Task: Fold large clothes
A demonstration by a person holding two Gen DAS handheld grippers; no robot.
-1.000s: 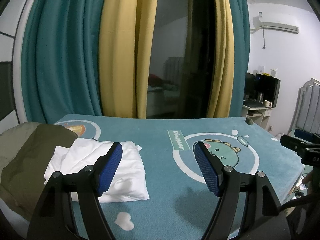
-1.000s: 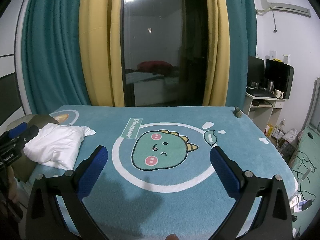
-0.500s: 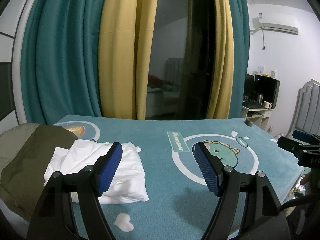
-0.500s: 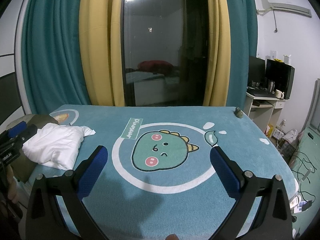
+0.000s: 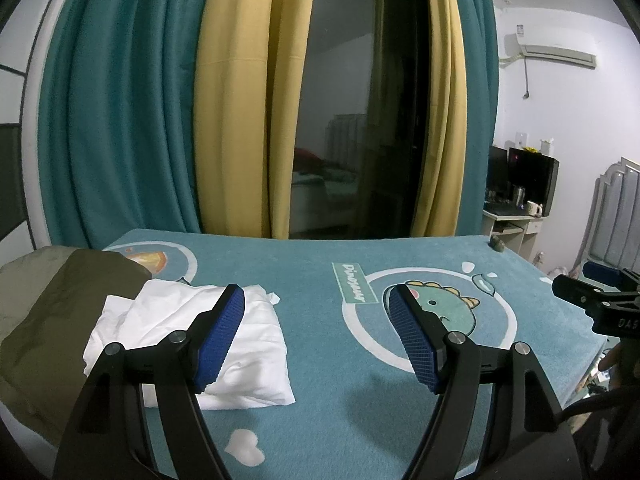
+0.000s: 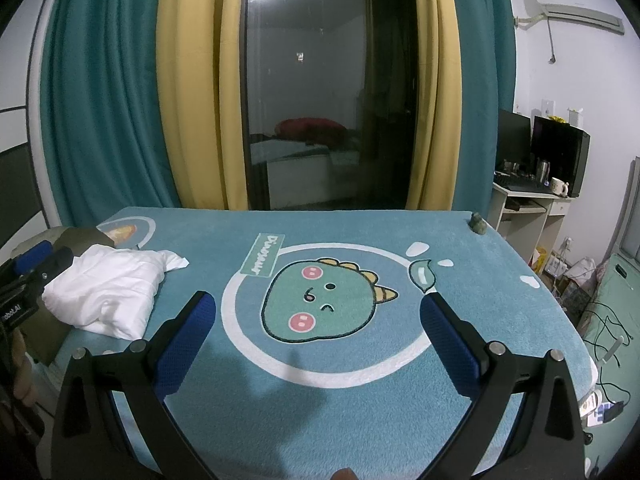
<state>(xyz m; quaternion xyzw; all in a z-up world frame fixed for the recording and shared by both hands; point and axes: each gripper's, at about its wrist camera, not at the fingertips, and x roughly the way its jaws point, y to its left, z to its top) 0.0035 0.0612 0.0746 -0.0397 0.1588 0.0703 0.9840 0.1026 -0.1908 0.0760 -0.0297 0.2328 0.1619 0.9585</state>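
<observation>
Little has shifted since a second ago: both grippers hover, fingers spread wide and empty. White garment (image 5: 192,344) lies bunched near the bed's left edge, below the left gripper (image 5: 316,340), well left of the right gripper (image 6: 318,340).

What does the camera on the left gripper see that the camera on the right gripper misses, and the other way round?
Only the left wrist view shows the white heart shape on the near part of the mat, and the right gripper poking in from the edge.

Only the right wrist view shows the whole dinosaur face, cables on the floor and the left gripper at its edge.

Both show the teal mat, the folded white garment lying partly on an olive cloth, the curtains and a desk with a monitor. Both grippers are open and hold nothing.
</observation>
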